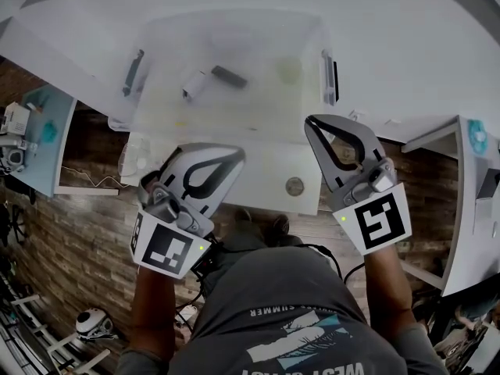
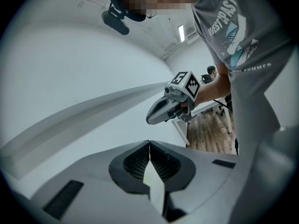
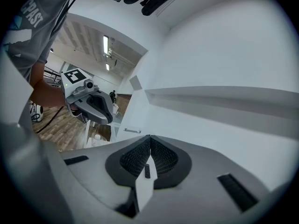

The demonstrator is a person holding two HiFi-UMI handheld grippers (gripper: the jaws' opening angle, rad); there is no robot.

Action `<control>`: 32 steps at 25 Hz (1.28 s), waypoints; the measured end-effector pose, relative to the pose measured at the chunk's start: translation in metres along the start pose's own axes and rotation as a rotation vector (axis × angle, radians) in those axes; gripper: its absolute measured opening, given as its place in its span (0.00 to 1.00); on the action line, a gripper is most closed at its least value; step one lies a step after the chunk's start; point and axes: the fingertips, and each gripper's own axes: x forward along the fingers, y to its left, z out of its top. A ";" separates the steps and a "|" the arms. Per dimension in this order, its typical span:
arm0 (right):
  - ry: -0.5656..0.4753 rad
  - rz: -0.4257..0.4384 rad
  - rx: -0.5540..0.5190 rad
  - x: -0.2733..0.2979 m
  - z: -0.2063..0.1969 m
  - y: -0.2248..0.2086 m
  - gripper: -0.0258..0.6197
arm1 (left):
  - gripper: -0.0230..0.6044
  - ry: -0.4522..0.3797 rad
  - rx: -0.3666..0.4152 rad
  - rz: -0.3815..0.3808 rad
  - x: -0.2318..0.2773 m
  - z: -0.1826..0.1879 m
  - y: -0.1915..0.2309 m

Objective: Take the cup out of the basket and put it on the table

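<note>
A translucent plastic basket stands on the white table in the head view. Inside it a pale greenish round shape, possibly the cup, shows blurred at the right. A small white item and a dark one lie in the middle. My left gripper hangs shut and empty at the table's near edge, left of centre. My right gripper is shut and empty too, its tip over the basket's near right corner. Each gripper view shows its own jaws pressed together, with the other gripper opposite: the right gripper and the left gripper.
A small round disc sits in the table near its front edge. A side desk with small devices stands at the left, and another white desk at the right. Below is wood flooring with cables. The person's torso fills the bottom of the head view.
</note>
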 end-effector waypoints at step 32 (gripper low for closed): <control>0.238 -0.058 0.019 0.168 -0.059 -0.066 0.06 | 0.05 -0.113 -0.056 -0.161 0.050 -0.088 0.100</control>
